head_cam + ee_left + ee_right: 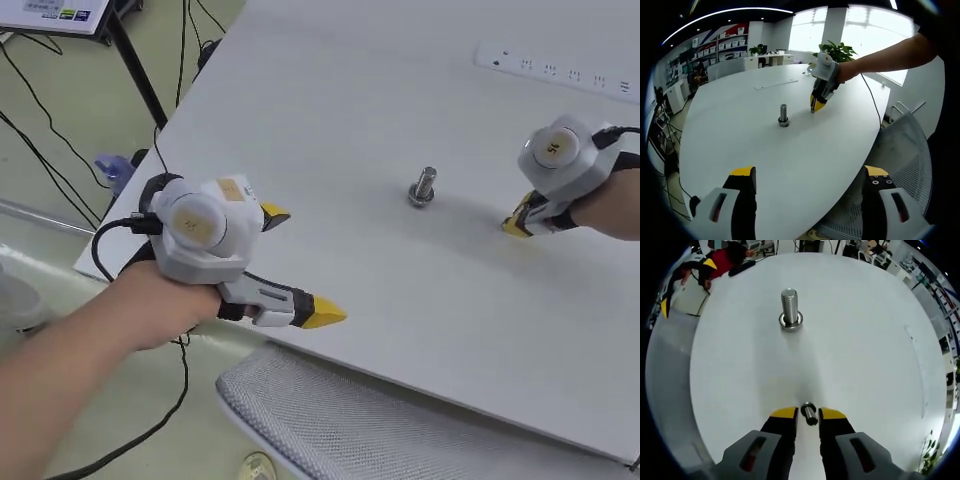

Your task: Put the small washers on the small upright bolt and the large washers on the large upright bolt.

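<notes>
White table (350, 100), both grippers over it. Right gripper (808, 414) was narrow: its yellow tips sat close on either side of the small bolt (808, 413), which stood on the table right between them. Couldn't tell if the pads actually touched it. Large bolt (790, 304) stood upright well ahead of that gripper, with a metal ring (790, 321) at its base; washer or bolt head, couldn't tell. Left gripper (809, 172) was wide open with nothing between its jaws, at the near table edge. The large bolt was ahead of it, the right gripper just beyond. Mesh chair (330, 420) sat below the left gripper.
</notes>
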